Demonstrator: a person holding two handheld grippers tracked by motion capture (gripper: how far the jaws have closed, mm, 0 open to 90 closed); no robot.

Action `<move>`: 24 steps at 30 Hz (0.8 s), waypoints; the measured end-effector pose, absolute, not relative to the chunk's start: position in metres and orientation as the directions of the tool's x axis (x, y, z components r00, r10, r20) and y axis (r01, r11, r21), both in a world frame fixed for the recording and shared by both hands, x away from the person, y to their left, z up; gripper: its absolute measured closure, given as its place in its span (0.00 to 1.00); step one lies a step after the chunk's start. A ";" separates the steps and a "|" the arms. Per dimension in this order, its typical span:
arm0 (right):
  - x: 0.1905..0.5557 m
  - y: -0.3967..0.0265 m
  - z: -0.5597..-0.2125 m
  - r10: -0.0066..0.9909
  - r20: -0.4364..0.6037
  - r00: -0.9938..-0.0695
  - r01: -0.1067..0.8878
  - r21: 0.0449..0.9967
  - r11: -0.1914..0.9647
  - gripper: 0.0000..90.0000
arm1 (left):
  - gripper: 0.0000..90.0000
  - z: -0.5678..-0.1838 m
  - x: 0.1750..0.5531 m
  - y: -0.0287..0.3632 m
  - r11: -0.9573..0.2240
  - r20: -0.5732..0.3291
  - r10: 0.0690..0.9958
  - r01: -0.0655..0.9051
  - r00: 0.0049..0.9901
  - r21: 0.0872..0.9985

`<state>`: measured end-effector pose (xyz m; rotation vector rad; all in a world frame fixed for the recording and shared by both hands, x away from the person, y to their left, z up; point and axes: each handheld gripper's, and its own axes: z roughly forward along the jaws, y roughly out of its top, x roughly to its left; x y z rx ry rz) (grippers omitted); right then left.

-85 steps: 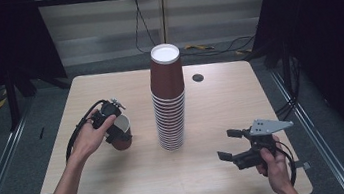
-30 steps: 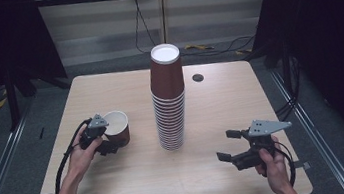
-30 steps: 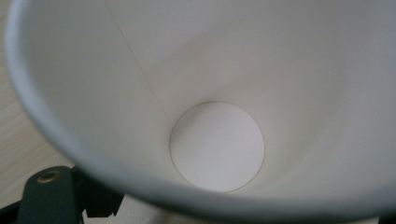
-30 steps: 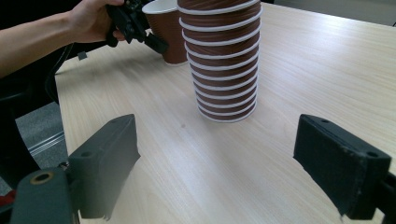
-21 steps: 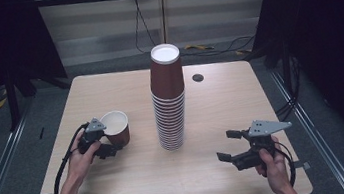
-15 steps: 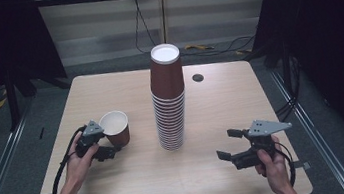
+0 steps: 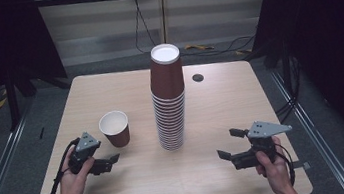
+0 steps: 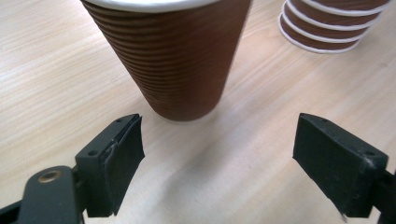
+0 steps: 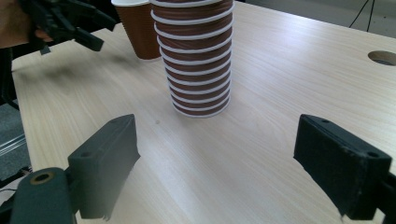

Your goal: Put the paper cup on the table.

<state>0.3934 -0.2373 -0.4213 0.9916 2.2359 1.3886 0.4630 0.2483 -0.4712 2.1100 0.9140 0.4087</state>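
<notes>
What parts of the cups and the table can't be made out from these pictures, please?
- Single cup: its rim and inside are cut off by the top edge of the left gripper view.
- Cup stack: its upper part is cut off in the right gripper view.
- Table hole: too small in the high view to see into.

one loose cup, one cup stack, two claws.

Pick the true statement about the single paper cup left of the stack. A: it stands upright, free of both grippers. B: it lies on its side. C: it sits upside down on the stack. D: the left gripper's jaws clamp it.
A: the single paper cup stands upright on the table, open mouth up, while the left gripper sits short of it with jaws apart.
</notes>
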 end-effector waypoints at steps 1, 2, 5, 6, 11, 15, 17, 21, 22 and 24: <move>0.393 -0.237 -0.422 0.706 0.082 -0.703 0.389 0.876 0.285 0.15 | 0.18 -0.471 0.463 0.248 -0.433 -0.015 0.725 0.472 0.689 0.768; 0.393 -0.237 -0.423 0.707 0.081 -0.702 0.390 0.875 0.287 0.15 | 0.18 -0.469 0.456 0.248 -0.427 -0.010 0.728 0.464 0.686 0.776; 0.393 -0.236 -0.425 0.711 0.081 -0.698 0.395 0.872 0.288 0.15 | 0.18 -0.465 0.445 0.245 -0.404 -0.029 0.714 0.445 0.700 0.799; 0.393 -0.236 -0.425 0.712 0.081 -0.697 0.395 0.873 0.287 0.15 | 0.18 -0.465 0.445 0.245 -0.404 -0.029 0.714 0.445 0.700 0.799; 0.393 -0.232 -0.427 0.718 0.082 -0.691 0.398 0.872 0.285 0.15 | 0.18 -0.463 0.425 0.228 -0.403 -0.015 0.693 0.405 0.721 0.821; 0.389 -0.229 -0.428 0.716 0.078 -0.694 0.399 0.869 0.293 0.15 | 0.18 -0.460 0.417 0.216 -0.390 -0.031 0.684 0.401 0.729 0.829; 0.387 -0.228 -0.429 0.717 0.081 -0.692 0.403 0.867 0.291 0.15 | 0.18 -0.459 0.413 0.211 -0.384 -0.034 0.676 0.391 0.736 0.836; 0.384 -0.222 -0.435 0.716 0.088 -0.693 0.405 0.869 0.285 0.15 | 0.18 -0.467 0.403 0.202 -0.386 -0.055 0.651 0.392 0.757 0.835; 0.384 -0.222 -0.435 0.716 0.088 -0.693 0.405 0.869 0.285 0.15 | 0.18 -0.467 0.403 0.202 -0.386 -0.055 0.651 0.392 0.757 0.835; 0.384 -0.218 -0.443 0.720 0.102 -0.686 0.412 0.871 0.268 0.15 | 0.18 -0.473 0.401 0.200 -0.392 -0.058 0.643 0.392 0.764 0.832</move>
